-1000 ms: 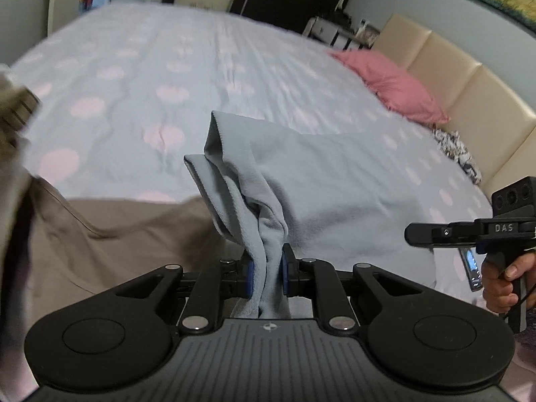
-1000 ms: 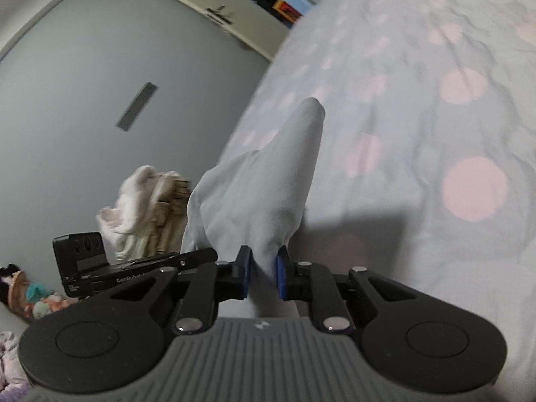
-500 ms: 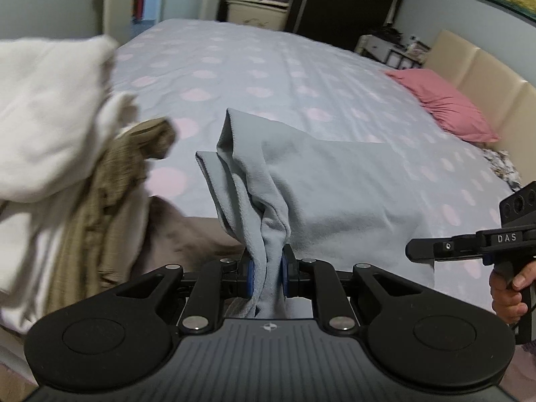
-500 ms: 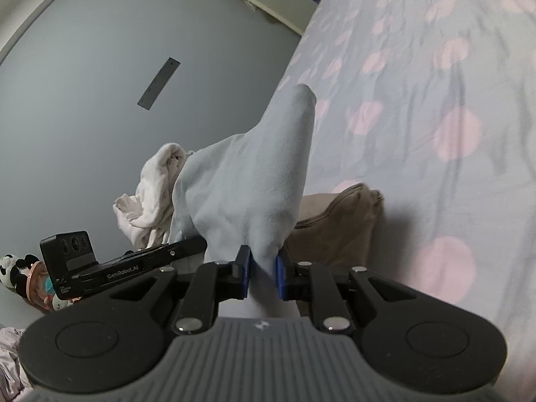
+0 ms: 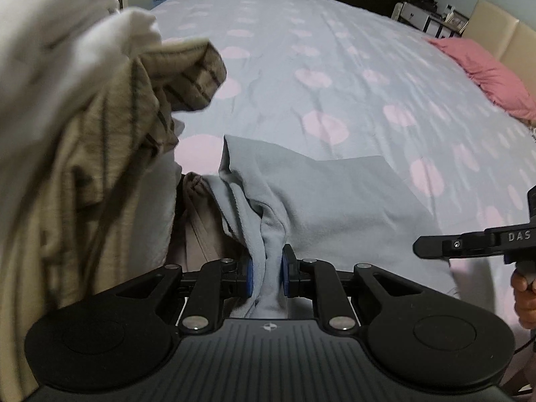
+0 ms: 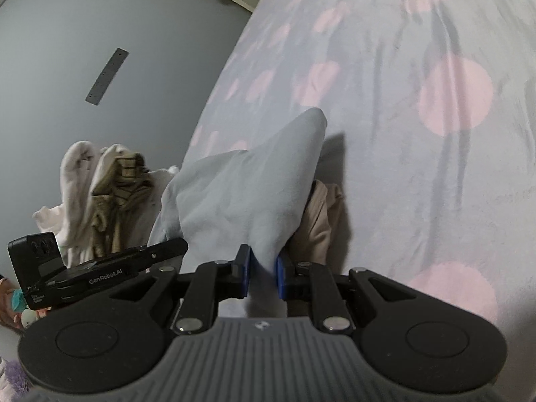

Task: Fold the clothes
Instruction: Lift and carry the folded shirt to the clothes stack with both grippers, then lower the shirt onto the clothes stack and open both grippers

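a heap of white and striped tan clothes [image 5: 83,140] rises at the left, a tan garment [image 6: 315,221] beside it. the left gripper [image 5: 267,276] pinches a bunched edge of the grey cloth [image 5: 328,197], which spreads over the spotted bedsheet [image 5: 318,77]. farther right, the right gripper [image 6: 260,269] is clamped on another corner of it; pink pillow [image 5: 485,73] at far right

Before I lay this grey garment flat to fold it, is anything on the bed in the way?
Partly. Both claws, left and right, hold the grey garment; a beige garment lies beneath it near the bed's edge. The dotted bedspread beyond looks clear.
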The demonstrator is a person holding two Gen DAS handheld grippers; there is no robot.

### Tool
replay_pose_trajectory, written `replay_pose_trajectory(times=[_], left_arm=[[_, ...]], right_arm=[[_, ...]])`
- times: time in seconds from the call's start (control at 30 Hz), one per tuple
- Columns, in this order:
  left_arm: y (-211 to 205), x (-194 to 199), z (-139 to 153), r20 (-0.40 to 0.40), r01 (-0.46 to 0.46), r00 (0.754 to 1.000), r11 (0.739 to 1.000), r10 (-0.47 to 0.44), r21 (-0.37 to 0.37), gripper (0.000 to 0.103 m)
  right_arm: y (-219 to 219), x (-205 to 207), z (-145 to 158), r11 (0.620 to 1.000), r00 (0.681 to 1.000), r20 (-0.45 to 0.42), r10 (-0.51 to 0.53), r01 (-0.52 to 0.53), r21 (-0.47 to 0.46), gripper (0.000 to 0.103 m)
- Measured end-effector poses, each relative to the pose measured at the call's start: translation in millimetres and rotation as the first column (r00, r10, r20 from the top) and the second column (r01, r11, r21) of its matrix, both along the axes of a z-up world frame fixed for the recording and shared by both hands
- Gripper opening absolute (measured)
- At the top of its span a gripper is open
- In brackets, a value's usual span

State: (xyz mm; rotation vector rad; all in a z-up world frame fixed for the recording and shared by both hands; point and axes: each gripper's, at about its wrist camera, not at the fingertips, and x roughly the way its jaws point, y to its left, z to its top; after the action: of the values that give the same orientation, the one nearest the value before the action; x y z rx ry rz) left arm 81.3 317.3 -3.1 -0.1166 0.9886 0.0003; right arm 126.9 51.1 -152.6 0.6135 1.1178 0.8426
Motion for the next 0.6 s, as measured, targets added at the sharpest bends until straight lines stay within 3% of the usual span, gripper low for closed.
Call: replay_pose_trajectory(times=[0.2, 0.3, 0.4, 0.5, 0.6], left_arm=[[0, -3, -11, -0.026, -0.017, 0.999, 0.998, 0.019, 0.068, 0.027], [-6, -9, -4, -0.013, -0.021, 1.0, 0.993, 0.023, 0.119, 0.028], [-10, -18, 10, 0.02, -0.066, 0.998, 0.989, 0.064, 0.134, 0.03], [-16, -29, 27, 0.078, -0.097, 0.993, 0.982, 0.086, 0.161, 0.033], [-29, -37, 47, 0.139, -0.13, 0.985, 0.976, 0.106, 0.174, 0.045]], right_arm=[[8, 1, -3, 0.998, 0.999, 0.034, 0.024, -0.022, -0.057, 0.019], [5, -2, 8, 0.995, 0.997, 0.077, 0.011, -0.004, -0.097, 0.024], [-2, -6, 21, 0.99, 0.991, 0.13, -0.007, 0.025, -0.142, 0.036], [-9, -10, 35, 0.981, 0.983, 0.184, -0.022, 0.057, -0.184, 0.036], [-15, -14, 48, 0.97, 0.971, 0.237, -0.035, 0.09, -0.225, 0.036]])
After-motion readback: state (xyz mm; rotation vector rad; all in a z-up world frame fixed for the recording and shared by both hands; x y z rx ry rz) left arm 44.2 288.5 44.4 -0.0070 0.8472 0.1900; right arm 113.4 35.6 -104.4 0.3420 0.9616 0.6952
